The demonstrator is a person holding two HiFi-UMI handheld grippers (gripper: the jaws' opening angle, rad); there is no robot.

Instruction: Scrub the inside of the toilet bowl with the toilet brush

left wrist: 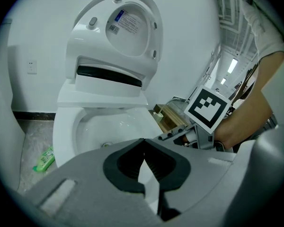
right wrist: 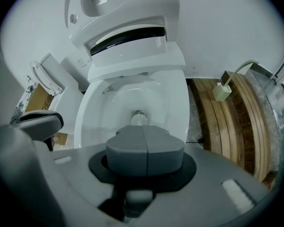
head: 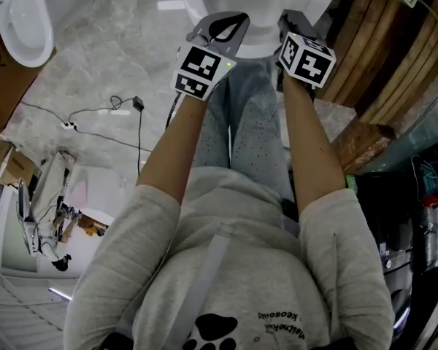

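Jaws were shut tight and empty on both the left tool (left wrist: 143,142) and the right tool (right wrist: 143,141), which were held side by side over the front of the white ceramic toilet bowl (right wrist: 132,98). The bowl lay open directly ahead of both. Beyond it the white plastic lid (left wrist: 128,27) stood raised against the wall, with brown wooden slats (right wrist: 232,112) to the bowl's right.

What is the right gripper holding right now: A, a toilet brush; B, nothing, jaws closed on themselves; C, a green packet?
B: in the right gripper view, the right gripper has its pads pressed together with nothing between them, above the toilet bowl.
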